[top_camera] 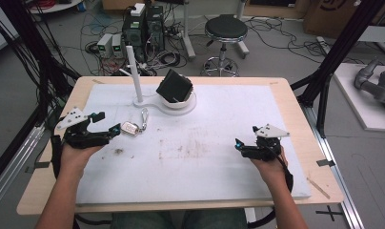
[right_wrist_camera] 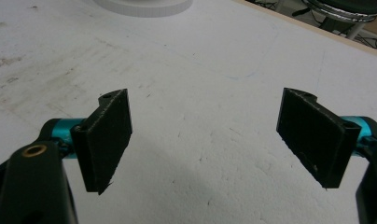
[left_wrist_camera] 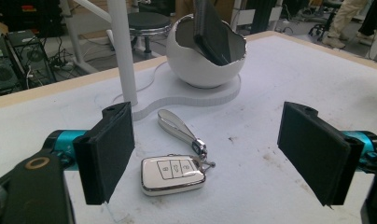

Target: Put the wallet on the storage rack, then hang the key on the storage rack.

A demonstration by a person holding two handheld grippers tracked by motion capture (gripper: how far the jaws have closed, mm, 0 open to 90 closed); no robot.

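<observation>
Toward the left edge of the white foam-covered tabletop point(top_camera: 205, 162), a white-and-chrome car key fob point(left_wrist_camera: 173, 174) lies flat, a silver metal strap point(left_wrist_camera: 177, 127) trailing from its ring. The left gripper point(left_wrist_camera: 207, 151) hangs just short of it, jaws spread wide with the fob between them. The fob looks small, light, rigid and glossy, so probably slippery; squeezing its two long sides seems safest. The left gripper view reveals the buttons and a dark wallet-like object point(left_wrist_camera: 212, 32) tilted in a white bowl point(left_wrist_camera: 196, 65); the high view adds the right gripper point(top_camera: 248, 145), gaping and holding nothing, near the right edge.
</observation>
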